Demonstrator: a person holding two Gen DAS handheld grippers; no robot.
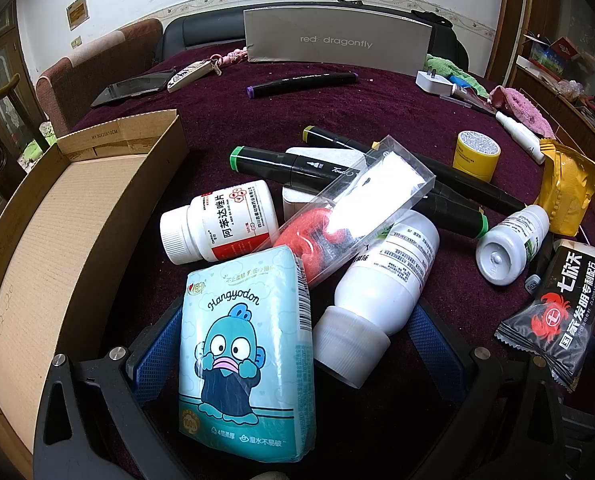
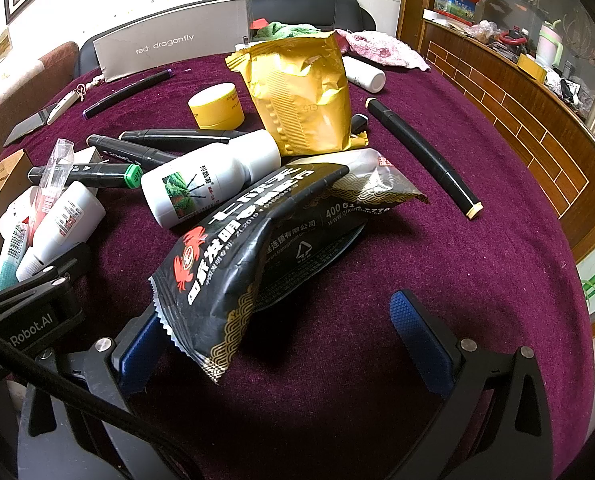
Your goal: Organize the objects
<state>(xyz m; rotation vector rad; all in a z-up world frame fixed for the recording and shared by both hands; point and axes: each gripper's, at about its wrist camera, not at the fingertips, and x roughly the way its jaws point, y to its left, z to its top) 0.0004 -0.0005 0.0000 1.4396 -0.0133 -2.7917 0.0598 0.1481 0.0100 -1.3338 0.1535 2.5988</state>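
Observation:
My left gripper [image 1: 293,344] is open, its blue pads either side of a light blue Hangyodon tissue pack [image 1: 245,356] and the cap end of a white bottle [image 1: 377,296]. A clear box with a red thing inside [image 1: 349,208] and a red-labelled pill bottle [image 1: 221,220] lie just beyond. An open cardboard box [image 1: 57,232] stands at the left. My right gripper [image 2: 281,336] is open around the near end of a black crab-print snack packet [image 2: 265,248]. A yellow pouch [image 2: 305,96] and a white bottle [image 2: 209,178] lie behind it.
Black markers [image 1: 297,164] lie in the pile on the maroon cloth [image 2: 477,280]. A yellow jar [image 1: 475,156], a grey shoe box [image 1: 337,38], a phone [image 1: 133,88], a charger [image 1: 433,82] and a long marker [image 2: 421,156] sit around. A wooden cabinet [image 2: 517,92] runs along the right.

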